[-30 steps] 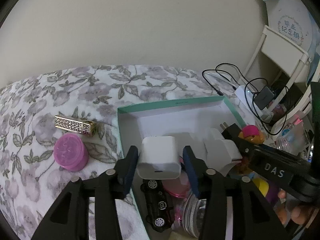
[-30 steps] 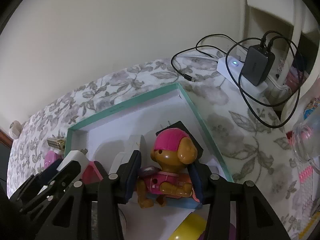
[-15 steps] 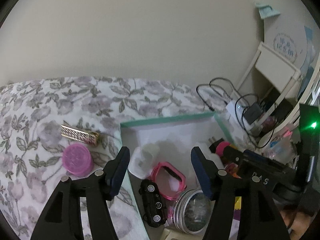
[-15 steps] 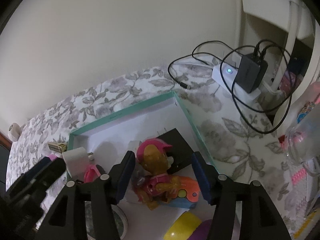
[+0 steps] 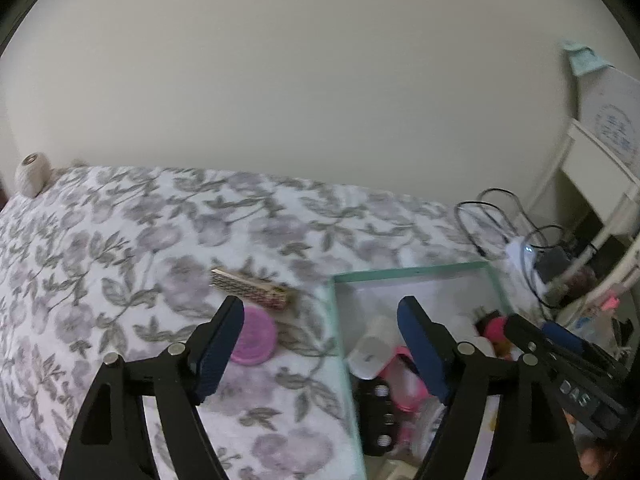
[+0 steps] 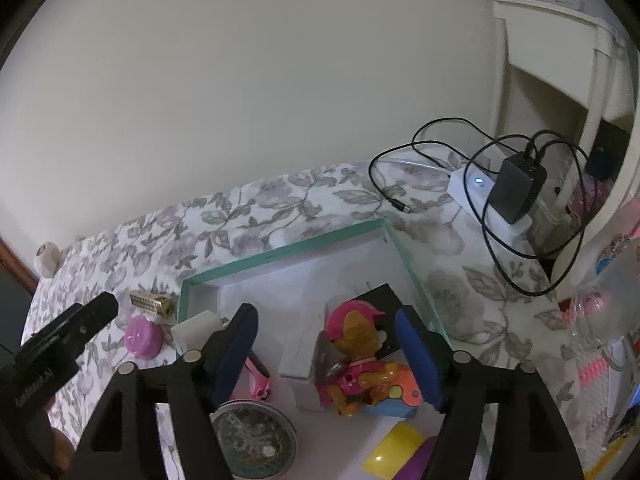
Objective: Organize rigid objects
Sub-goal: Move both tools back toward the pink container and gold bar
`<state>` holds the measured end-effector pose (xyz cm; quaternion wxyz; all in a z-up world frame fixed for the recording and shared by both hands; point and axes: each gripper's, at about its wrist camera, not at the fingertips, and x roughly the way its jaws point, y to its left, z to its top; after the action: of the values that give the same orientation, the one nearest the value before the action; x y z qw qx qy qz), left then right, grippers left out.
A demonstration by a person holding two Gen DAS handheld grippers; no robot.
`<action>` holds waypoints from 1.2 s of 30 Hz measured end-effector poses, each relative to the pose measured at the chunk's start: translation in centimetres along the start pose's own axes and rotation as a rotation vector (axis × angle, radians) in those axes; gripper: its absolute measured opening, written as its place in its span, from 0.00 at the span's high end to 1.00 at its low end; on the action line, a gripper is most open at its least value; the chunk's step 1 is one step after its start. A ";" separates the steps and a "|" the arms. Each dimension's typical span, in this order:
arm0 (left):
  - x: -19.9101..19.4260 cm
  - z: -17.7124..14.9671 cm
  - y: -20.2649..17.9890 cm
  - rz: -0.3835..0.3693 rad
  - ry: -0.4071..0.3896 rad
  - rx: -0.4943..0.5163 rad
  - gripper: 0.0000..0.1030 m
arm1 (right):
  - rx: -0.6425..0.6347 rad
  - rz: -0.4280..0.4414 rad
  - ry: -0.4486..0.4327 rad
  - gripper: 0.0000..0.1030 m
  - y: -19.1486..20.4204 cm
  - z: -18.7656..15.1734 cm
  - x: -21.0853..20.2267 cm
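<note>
1. A shallow white box with a teal rim (image 6: 280, 254) lies on the floral-print cloth (image 5: 120, 240); its far half is bare, its near half crowded.
2. Inside, in the right wrist view: a pup figurine with a pink helmet and vest (image 6: 356, 356) lies tipped on its side against a flat black block (image 6: 384, 300) – just beside it a white rectangular slab (image 6: 296, 356), a round clear-lidded tin (image 6: 252, 440), a pink plastic ring-shaped piece (image 6: 258, 376) and a yellow rounded piece (image 6: 394, 450).
3. A white cube charger (image 5: 370, 356) rests at the box's left wall, lying over on one face; a black toy car (image 5: 378, 420) sits just nearer, blurred.
4. Outside the box, on the cloth to its left: a gold-and-white patterned bar (image 5: 252, 290) and a round pink screw-top jar (image 5: 252, 336), close together but whether touching I cannot tell.
5. The left gripper (image 5: 320, 344) hovers over the box's left rim, jaws spread and just been opening – nothing between them.
6. The right gripper (image 6: 326, 354) has its jaws spread too, just been opening; the figurine lies between them below, pads clear of it
</note>
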<state>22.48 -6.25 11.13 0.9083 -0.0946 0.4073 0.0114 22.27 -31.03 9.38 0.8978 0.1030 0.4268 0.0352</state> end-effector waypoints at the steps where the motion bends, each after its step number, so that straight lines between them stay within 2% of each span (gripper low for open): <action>1: 0.2 0.1 0.5 0.013 0.008 -0.014 0.22 | -0.006 0.001 0.000 0.19 0.2 -0.1 0.1; 4: 0.5 0.1 1.6 0.040 0.022 -0.041 0.22 | -0.024 0.005 -0.002 0.14 0.8 -0.2 0.2; 6: 0.9 0.0 2.3 0.060 0.031 -0.058 0.16 | -0.035 0.010 -0.003 0.10 1.2 -0.3 0.3; 7: 0.9 0.0 2.5 0.063 0.035 -0.065 0.09 | -0.041 0.011 -0.003 0.08 1.4 -0.3 0.3; 15: 1.3 0.1 4.2 0.083 0.046 -0.109 0.07 | -0.079 0.011 -0.003 0.01 2.6 -0.6 0.6; 17: 1.4 0.1 4.5 0.088 0.048 -0.115 0.02 | -0.085 0.012 -0.005 0.01 2.8 -0.7 0.6; 27: 1.2 0.4 7.1 0.118 0.040 -0.162 0.02 | -0.110 0.011 -0.001 0.00 3.6 -1.0 0.9; 36: 1.8 0.3 9.7 0.104 0.050 -0.201 0.02 | -0.151 0.022 -0.006 0.00 6.1 -1.1 1.0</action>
<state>22.97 3.28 8.46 0.8820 -0.1641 0.4310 0.0971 22.17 -24.75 9.27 0.9038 0.0400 0.4190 0.0769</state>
